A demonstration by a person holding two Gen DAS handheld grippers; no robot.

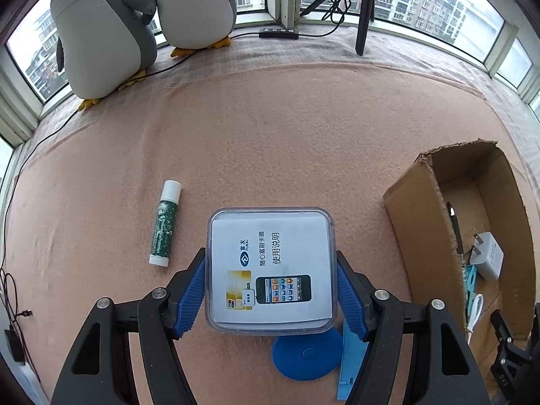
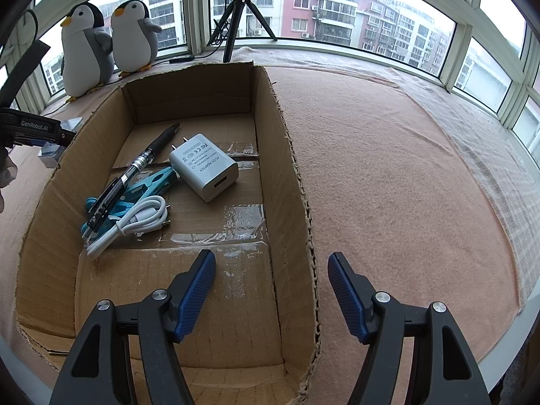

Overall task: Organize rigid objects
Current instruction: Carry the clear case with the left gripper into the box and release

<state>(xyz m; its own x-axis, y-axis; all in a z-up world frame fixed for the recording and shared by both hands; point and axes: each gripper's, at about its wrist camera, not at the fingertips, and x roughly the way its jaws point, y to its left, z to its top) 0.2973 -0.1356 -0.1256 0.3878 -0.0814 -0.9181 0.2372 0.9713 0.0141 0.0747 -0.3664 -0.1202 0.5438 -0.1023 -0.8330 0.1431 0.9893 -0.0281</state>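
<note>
left claw (image 1: 270, 295) gripping one clear case (image 1: 270, 270), right claw (image 2: 271, 295) open and empty, two penguins (image 2: 111, 47), one cardboard box (image 2: 293, 168)

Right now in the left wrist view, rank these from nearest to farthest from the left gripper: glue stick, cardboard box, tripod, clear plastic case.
1. Clear plastic case, between the left gripper jaws.
2. Glue stick, just left on the cloth.
3. Cardboard box, off to the right.
4. Tripod, far back by the window.

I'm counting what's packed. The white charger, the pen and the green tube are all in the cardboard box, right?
Not quite. The green tube lies outside, on the pink cloth, as the left wrist view shows. The white charger and pen are in the cardboard box.
</note>
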